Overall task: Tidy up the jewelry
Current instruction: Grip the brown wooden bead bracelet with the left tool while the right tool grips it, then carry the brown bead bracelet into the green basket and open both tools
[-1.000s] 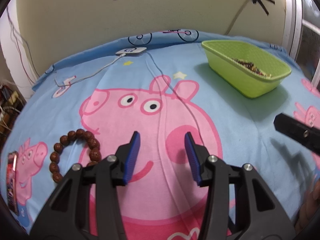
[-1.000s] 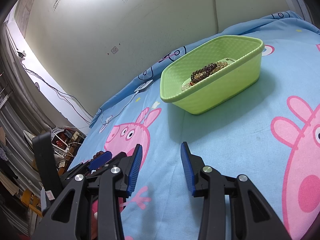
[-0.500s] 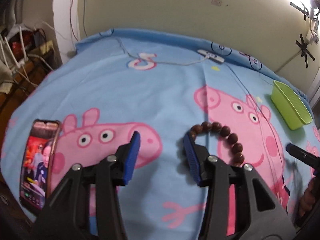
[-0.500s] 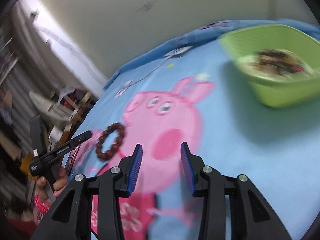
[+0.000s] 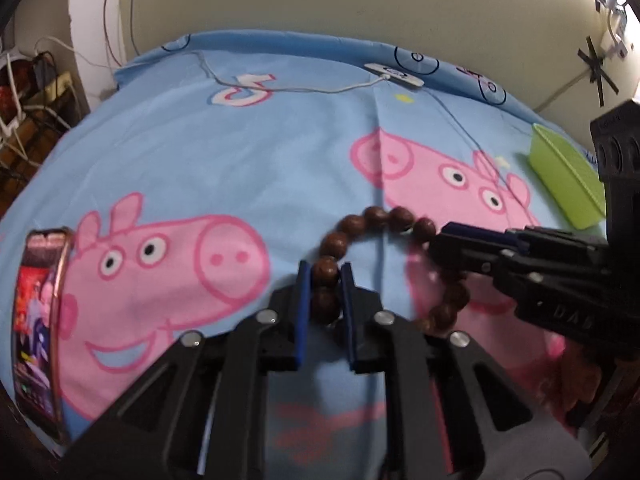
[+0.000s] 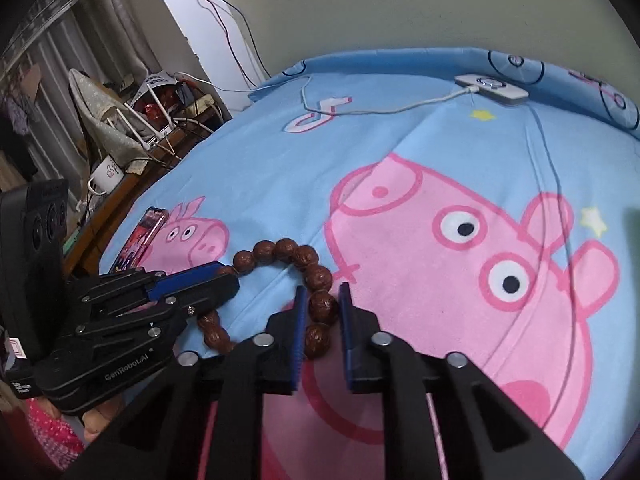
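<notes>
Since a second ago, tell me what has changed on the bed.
Both grippers swung away from the green basket to the brown bead bracelet. The left gripper, jaws closing, now has beads between its pads on one side; the right gripper has shut on beads on the other. The bracelet, phone and white charger stayed on the blue sheet.

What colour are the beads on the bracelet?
Dark reddish-brown round wooden beads, clearest in the right wrist view.
</notes>
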A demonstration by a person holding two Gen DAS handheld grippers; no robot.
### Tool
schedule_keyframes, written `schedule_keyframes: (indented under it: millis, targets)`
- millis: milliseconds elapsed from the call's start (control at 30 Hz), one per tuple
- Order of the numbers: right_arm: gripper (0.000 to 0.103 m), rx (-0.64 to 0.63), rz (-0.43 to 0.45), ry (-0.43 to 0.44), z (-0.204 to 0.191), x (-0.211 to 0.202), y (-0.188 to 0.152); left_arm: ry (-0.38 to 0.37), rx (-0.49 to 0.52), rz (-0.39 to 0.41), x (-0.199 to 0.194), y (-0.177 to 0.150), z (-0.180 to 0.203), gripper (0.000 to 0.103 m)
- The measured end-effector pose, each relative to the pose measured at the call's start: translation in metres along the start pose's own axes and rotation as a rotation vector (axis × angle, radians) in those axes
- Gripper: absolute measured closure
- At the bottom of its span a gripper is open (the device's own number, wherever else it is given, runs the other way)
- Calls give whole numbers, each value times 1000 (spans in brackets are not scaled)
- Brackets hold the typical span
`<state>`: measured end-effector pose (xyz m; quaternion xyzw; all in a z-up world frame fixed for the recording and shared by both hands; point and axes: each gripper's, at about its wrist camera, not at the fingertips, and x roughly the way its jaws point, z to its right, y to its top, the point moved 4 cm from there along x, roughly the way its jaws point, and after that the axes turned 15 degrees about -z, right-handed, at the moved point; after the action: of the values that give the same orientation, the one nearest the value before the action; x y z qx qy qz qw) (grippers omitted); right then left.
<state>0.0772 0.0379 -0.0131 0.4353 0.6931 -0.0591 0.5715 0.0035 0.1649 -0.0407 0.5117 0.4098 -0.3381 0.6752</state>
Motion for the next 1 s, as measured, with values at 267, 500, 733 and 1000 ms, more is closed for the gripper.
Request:
schedule_keyframes:
  millis: [267,500,733,1000]
  targets:
    - [103,41,176,-38,44,-74,-15,-56,116,73,-31,46,78,89]
    - [103,237,375,-139,138,-171,-46,-169,290,134,-41,106,211,89]
    - [103,445,398,-192,237,-192,-73,-148,376,78,20,141,307,88]
    - [83,508,496,-204,233,-207,-112,-53,363,164,4,124,291,78]
